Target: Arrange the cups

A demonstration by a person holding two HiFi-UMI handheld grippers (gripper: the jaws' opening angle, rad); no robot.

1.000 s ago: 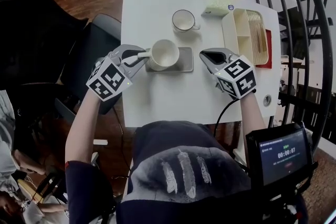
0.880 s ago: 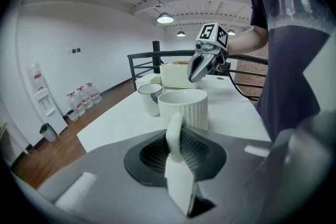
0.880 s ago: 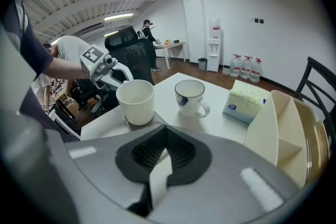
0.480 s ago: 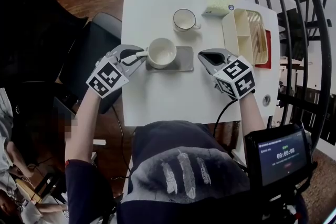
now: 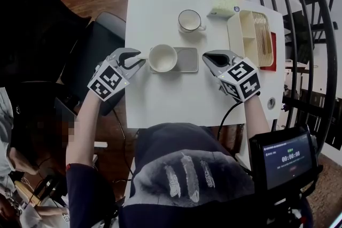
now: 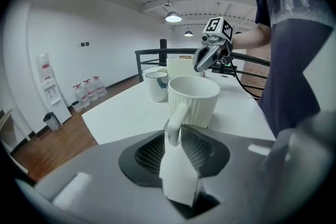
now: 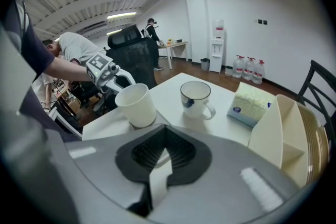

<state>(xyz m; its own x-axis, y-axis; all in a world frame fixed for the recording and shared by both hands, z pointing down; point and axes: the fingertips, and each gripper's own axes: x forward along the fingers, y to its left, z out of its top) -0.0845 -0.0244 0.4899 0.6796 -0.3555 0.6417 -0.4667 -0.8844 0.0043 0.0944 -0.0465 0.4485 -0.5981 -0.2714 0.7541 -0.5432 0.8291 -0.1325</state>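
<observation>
On the white desk [image 5: 160,99], one cream tray [image 5: 235,40] with compartments sits along the right edge. Two claws hover over the desk's middle, one to each side. The left claw [image 5: 136,57] has just been opening: its jaws stand a little apart with the handle [image 6: 174,124] of a ribbed cup [image 5: 162,57] between them, and the pads seem no longer to press on it. The right claw [image 5: 209,57] is closed and empty, well apart from both cups.

One grey coaster [image 5: 188,60] lies between the two claws. One tissue pack [image 5: 224,2] rests at the far edge, just beside the tray's far end.

Two cups are on the desk. The ribbed cup stands upright on the left part of the coaster, its handle towards the left claw. The second cup [image 5: 188,20], white with a dark rim, stands upright on the bare desk farther back, near the tissue pack, its handle pointing towards the tray.
</observation>
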